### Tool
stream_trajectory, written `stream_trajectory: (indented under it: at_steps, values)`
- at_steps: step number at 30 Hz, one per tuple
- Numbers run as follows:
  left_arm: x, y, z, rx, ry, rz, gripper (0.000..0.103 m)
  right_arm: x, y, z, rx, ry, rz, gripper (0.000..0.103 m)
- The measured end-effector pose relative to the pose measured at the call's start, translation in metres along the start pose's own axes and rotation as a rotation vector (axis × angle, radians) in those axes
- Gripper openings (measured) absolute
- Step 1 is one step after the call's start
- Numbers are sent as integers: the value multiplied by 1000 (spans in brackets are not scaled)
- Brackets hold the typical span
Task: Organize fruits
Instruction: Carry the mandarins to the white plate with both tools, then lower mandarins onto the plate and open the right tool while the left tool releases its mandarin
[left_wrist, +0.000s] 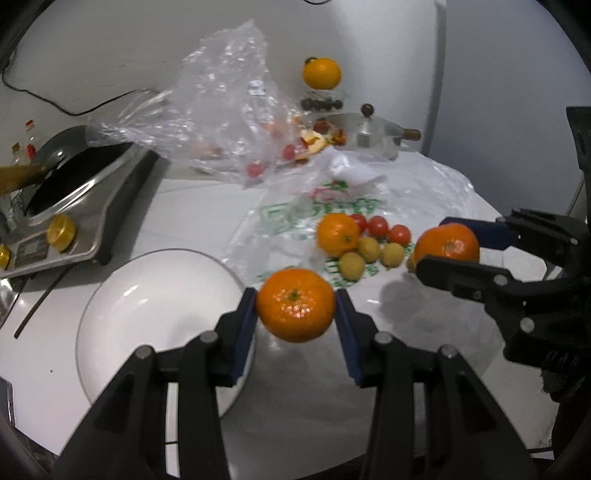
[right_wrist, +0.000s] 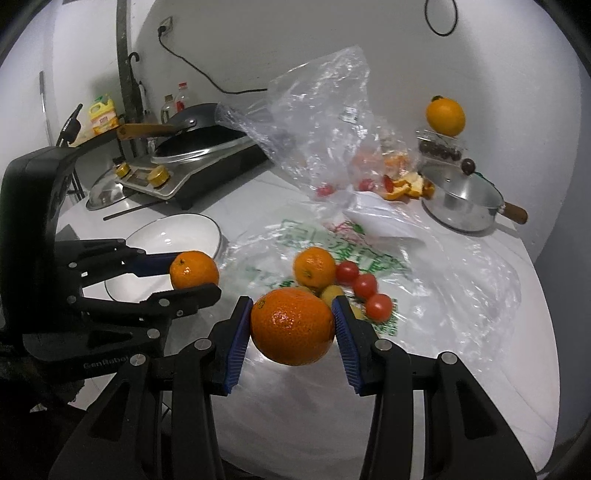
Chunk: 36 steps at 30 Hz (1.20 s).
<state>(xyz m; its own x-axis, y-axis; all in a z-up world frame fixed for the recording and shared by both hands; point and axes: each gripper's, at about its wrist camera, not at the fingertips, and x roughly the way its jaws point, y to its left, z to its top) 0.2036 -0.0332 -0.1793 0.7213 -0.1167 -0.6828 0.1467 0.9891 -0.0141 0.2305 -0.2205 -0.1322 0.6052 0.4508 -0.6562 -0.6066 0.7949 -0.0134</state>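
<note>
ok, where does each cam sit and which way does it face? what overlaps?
Left wrist: on the left gripper, looking forward and down along its fingers at the mandarin they grip, the white bowl beneath on the left; the right gripper enters from the right.
Right wrist: on the right gripper, same downward tilt, at its own mandarin; the left gripper shows at left.
Shared: bowl, fruit pile on the printed bag, clear bag, pot, stove.
</note>
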Motion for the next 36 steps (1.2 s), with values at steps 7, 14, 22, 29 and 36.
stream_trajectory:
  at_steps: [7, 14, 22, 29, 36]
  values:
    - [-9, 38, -12, -56, -10, 11, 43, 9, 30, 13, -42, 8, 0, 47]
    - [-11, 69, -32, -102, -4, 12, 43, 15, 56, 26, -76, 13, -10, 47]
    - [-19, 101, -46, -130, -8, 54, 43, 31, 87, 31, -114, 41, 1, 47]
    - [-19, 129, -56, -135, 0, 130, 43, 47, 108, 34, -138, 60, 36, 47]
    - [-16, 145, -60, -144, 10, 146, 43, 60, 122, 37, -146, 73, 60, 47]
